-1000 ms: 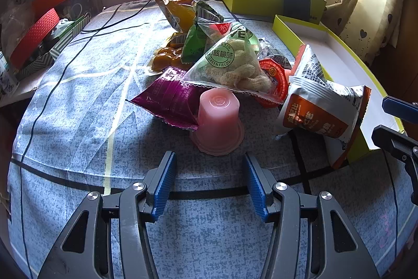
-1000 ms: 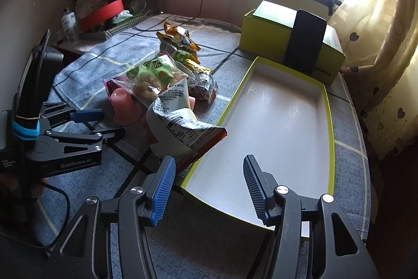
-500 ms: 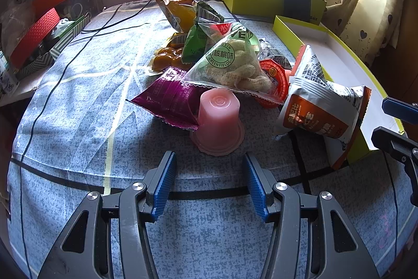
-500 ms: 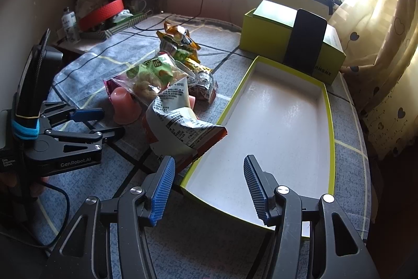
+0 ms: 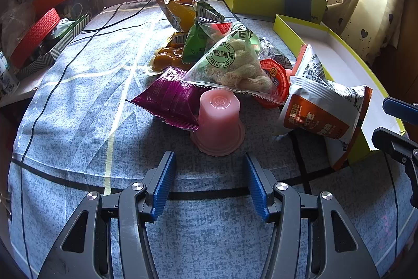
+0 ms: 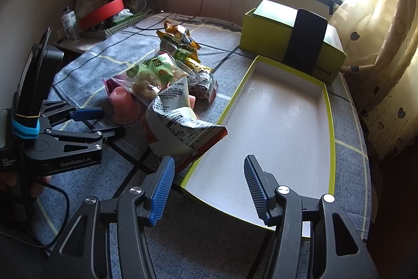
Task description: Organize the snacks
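1. Left wrist view: the left gripper (image 5: 209,182) hovers over the blue tablecloth (image 5: 78,122) with its jaws apart and nothing between them. The inverted pink jelly cup (image 5: 219,119) stands just ahead, in line with the gap.
2. Right wrist view: the right gripper (image 6: 207,187) is likewise spread and empty, positioned above the near corner of the yellow-rimmed tray (image 6: 329,127). No snack lies inside the tray.
3. Location of items: the snacks form one pile on the cloth beside the tray. The white-and-orange chip bag (image 5: 321,106) leans on the tray's rim.
4. Handling, judged:
   - The jelly cup is probably semi-rigid plastic with a smooth, tapered wall and may slip upward. Grip low, just above the flange.
   - The chip bag is likely light, air-filled and crushable. Take it by a crimped end seam.
   - The clear puffed-snack bag (image 5: 232,64) is soft, with fragile contents. Grip a sealed corner.
   - The purple packet (image 5: 169,98) lies flat, partly under the cup and the clear bag. Clear those first.
5. Count: one pink cup in front; one chip bag; one clear bag; one purple packet; one red-lidded cup (image 5: 274,80); several further packets behind, overlapping too much to count exactly. One tray and one closed yellow box (image 6: 290,43).
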A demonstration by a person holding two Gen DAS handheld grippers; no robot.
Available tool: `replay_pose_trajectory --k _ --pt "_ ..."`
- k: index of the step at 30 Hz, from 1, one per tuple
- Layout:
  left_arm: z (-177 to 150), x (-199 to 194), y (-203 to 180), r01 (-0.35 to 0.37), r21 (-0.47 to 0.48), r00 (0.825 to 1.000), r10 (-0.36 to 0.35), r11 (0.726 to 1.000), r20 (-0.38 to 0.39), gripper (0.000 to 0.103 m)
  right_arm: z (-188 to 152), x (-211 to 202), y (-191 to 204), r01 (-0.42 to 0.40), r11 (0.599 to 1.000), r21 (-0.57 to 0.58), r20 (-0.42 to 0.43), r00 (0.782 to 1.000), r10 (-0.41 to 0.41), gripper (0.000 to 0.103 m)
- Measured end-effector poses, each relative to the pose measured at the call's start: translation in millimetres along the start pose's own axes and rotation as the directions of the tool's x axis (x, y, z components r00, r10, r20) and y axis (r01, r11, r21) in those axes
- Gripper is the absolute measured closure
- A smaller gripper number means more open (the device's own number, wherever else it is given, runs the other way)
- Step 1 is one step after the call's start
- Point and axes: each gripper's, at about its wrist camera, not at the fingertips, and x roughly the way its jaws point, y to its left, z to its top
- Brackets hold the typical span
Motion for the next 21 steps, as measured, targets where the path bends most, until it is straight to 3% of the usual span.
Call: replay_pose_trajectory --k 21 --pt "0.4 -1.0 1.1 -0.004 -0.004 1.000 0.004 1.000 -0.008 0.048 0.2 0.1 0.2 0.000 1.000 -0.001 -0.001 1.000 0.000 0.048"
